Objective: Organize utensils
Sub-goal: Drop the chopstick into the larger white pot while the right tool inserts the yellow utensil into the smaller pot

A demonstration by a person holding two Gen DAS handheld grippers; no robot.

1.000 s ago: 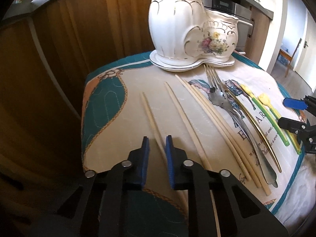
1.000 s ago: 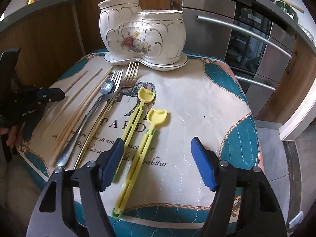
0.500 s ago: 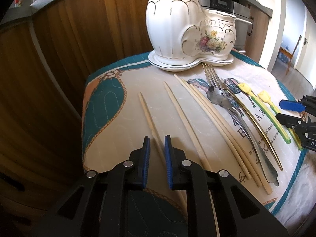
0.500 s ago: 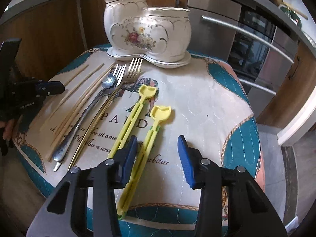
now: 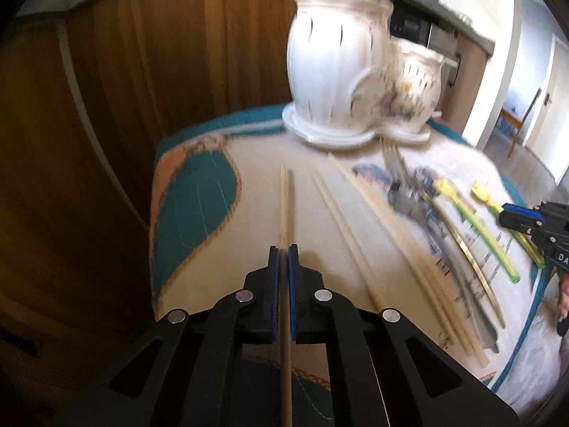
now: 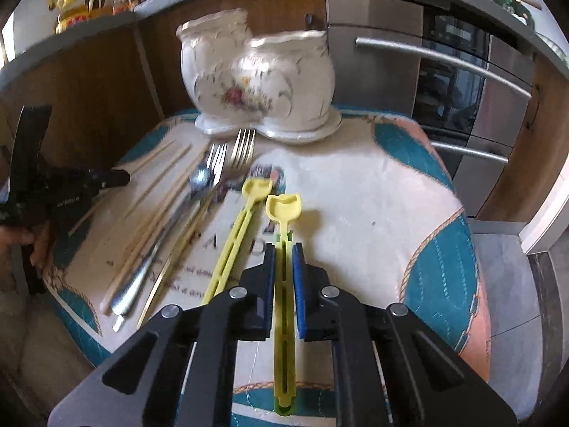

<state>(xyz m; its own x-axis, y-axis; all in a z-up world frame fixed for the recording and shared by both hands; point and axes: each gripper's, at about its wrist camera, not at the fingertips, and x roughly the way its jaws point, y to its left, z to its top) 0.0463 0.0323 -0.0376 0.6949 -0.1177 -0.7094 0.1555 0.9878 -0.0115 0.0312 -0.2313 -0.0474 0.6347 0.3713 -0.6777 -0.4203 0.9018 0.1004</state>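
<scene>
A small table covered by a quilted cloth, cream in the middle with teal and peach patches and printed lettering, carries everything. At its far edge stands a white holder made of two joined pots with gold trim and a painted flower, on a matching saucer. Behind it runs dark wood panelling under a grey counter; bottles and jars sit on top at the left. To the right are steel drawer fronts with long bar handles and a dark oven door. Farther right, a doorway opens onto a bright room with a tiled floor.

The left gripper has just closed, and its blue pads clamp a pale wooden chopstick, which runs straight out from the jaws toward the holder. More chopsticks lie on the cloth beside it, fanned toward the near edge. Next come two forks and a spoon, their heads near the saucer, with a thin gold-coloured handle alongside.

The right gripper has also just closed, its pads pressing on the handle of a yellow-green plastic scoop, whose head points at the holder. A second scoop lies just left of it on the lettering.

A person's fingers show at the left gripper's handle.
</scene>
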